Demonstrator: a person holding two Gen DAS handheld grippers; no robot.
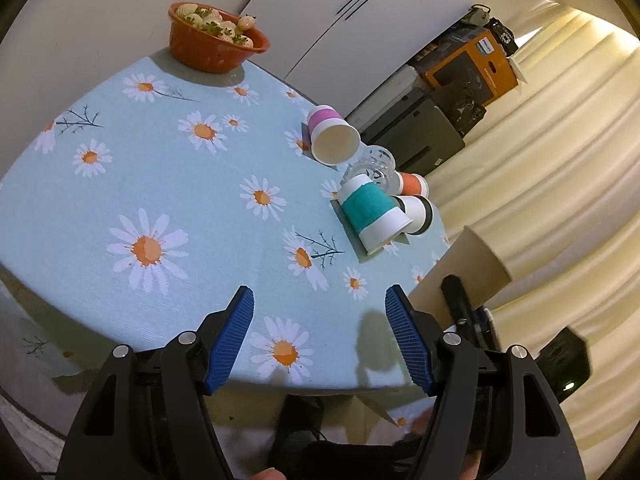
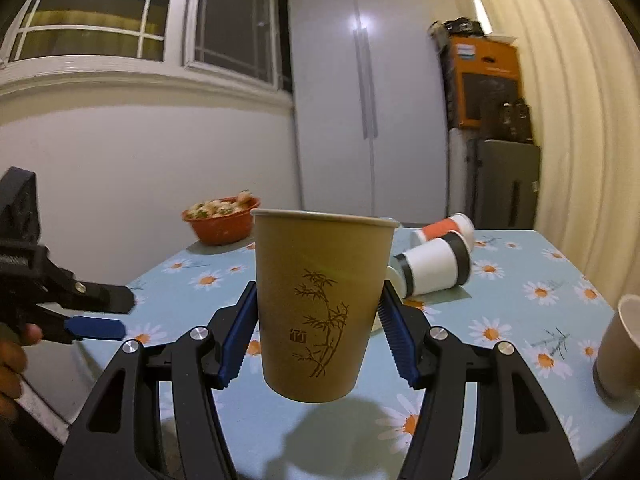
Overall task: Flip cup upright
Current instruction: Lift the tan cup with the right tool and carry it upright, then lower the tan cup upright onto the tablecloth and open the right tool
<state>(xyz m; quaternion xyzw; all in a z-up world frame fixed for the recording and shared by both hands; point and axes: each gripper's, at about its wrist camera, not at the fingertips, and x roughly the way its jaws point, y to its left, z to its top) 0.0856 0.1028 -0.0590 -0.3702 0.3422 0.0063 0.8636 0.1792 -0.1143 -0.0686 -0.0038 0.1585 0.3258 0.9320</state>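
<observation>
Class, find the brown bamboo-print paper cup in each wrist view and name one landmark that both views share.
Left wrist: brown cup at right edge, beyond the left gripper's right finger.
Right wrist: cup centre frame, upright, gripped between the right gripper's blue fingers.
Shared landmark: red bowl at the table's far edge.

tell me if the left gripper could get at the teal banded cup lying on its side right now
Probably yes. The left gripper is open and holds nothing, and bare tablecloth lies between it and the teal banded cup. The black banded cup crowds its far side.
</observation>
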